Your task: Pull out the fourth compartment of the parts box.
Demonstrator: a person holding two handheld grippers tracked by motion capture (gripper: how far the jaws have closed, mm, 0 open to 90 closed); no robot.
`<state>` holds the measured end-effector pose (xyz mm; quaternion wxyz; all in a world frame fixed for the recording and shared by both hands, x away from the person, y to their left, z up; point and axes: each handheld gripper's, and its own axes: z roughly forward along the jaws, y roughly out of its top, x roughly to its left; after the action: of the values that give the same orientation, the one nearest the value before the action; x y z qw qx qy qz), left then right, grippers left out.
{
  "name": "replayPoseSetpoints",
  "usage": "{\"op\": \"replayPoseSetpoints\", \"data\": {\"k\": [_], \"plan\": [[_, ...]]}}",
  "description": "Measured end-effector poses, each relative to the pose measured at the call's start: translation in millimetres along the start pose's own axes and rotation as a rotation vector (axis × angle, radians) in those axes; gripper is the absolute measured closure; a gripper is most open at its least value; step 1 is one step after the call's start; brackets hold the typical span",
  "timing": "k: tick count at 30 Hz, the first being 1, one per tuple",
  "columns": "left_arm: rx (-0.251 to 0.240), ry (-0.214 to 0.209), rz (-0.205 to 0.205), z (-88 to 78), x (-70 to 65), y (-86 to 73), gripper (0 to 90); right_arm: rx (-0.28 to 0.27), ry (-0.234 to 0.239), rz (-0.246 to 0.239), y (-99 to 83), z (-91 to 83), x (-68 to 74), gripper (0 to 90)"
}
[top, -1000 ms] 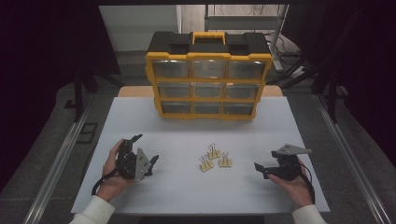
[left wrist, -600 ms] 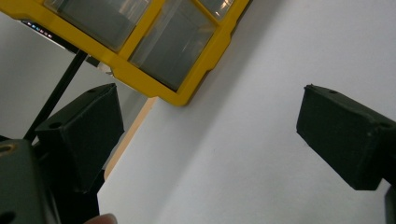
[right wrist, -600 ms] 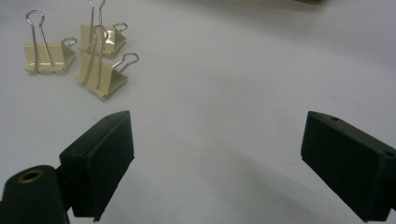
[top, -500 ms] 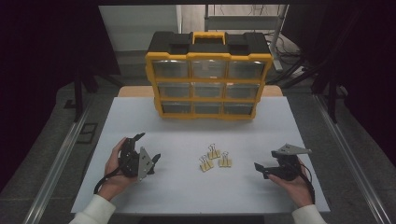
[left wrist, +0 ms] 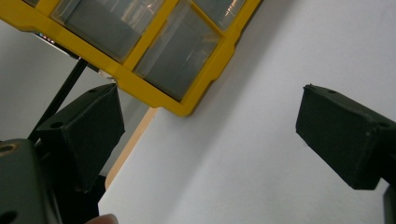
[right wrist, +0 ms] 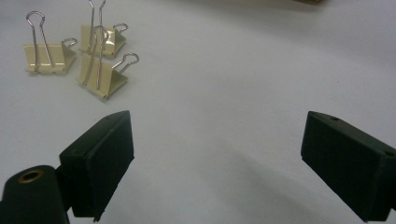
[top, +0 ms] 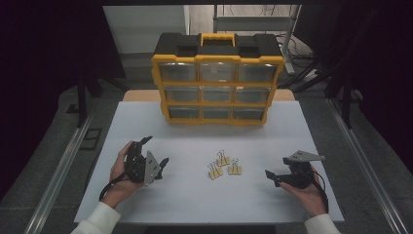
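Note:
Three beige binder clips lie in a loose cluster on the white mat, and show as clips at the upper left of the right gripper view. My left gripper rests in a hand on the mat left of them, open with nothing between its jaws; its own view looks toward a corner of the organizer. My right gripper sits to the clips' right, also open and empty, its jaws wide apart over bare mat.
A yellow and black drawer organizer with clear drawers, all closed, stands at the mat's far edge. Metal rails run along both sides of the table. Dark surroundings lie beyond.
The left gripper has edged slightly forward. The right gripper and the clips have stayed put.

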<state>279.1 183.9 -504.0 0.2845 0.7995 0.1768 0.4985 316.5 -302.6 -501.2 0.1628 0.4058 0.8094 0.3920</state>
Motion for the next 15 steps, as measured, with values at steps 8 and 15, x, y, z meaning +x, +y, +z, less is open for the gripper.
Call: {"op": "replayPoseSetpoints", "data": {"k": [8,15], "plan": [[-0.01,0.008,0.016,6.9,3.3,4.4,8.4,0.0,0.001,0.002,0.0,0.0,-0.2,9.8],[-0.024,0.008,0.023,11.7,5.4,10.0,8.8,0.001,0.0,0.002,0.0,0.1,-0.1,9.9]]}}
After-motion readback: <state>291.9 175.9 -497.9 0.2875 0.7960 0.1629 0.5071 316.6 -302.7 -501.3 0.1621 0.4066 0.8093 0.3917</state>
